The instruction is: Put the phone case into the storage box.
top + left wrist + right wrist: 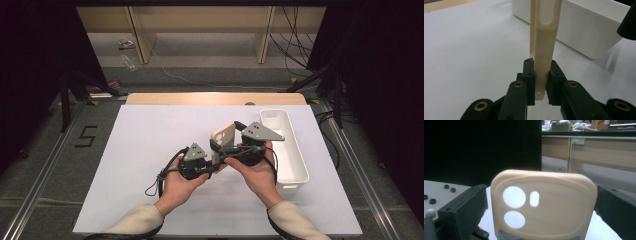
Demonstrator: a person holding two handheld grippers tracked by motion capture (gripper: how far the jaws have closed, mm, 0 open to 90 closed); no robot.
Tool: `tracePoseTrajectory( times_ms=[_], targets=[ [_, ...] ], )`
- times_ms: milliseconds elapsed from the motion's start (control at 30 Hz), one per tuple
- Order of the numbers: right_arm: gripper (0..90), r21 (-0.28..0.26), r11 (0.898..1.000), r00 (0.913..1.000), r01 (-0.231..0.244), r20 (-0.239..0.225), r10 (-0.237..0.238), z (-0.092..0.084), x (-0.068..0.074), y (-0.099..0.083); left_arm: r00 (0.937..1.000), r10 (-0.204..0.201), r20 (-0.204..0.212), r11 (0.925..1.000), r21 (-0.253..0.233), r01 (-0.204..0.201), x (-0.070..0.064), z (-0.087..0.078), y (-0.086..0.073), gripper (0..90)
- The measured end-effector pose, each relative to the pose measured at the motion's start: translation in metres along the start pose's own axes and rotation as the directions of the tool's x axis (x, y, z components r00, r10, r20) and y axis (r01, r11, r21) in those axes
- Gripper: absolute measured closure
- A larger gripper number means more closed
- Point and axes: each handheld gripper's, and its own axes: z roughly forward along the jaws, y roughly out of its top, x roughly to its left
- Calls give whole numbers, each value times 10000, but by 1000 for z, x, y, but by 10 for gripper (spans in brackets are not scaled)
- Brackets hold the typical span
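Our left gripper [541,82] clamps the phone case [545,37] edge-on, long axis upright; our right gripper [541,205] flanks its camera end, jaws open (pads apart from it).

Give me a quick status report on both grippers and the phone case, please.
Left gripper shut on phone case, held edge-on above the table. Right gripper jaws astride the case, pads apart from it. White bin beside, nothing blocking.

Grey floor [45,150], wooden desks [200,20], dark surroundings.
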Motion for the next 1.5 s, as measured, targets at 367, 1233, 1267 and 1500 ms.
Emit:
tracePoseTrajectory(
  times_ms=[367, 1233, 1267, 1500],
  targets=[
    [4, -8, 10000, 10000, 23, 83, -22, 2, 1, -1, 10000, 16, 40, 10000, -3, -16, -1, 1, -1, 793],
    [71, -52, 10000, 9996, -20, 290, 21, 3, 2, -1, 10000, 27, 78, 10000, 9, -27, -1, 1, -1, 793],
    [78, -52, 10000, 9995, 0, 311, 2, 3, 2, -1, 10000, 29, 82, 10000, 11, -29, -1, 1, -1, 792],
    [104, -32, 10000, 9995, 17, 306, -16, 2, 2, -1, 10000, 18, 94, 10000, 6, -18, -1, 1, -1, 793]
  ],
)
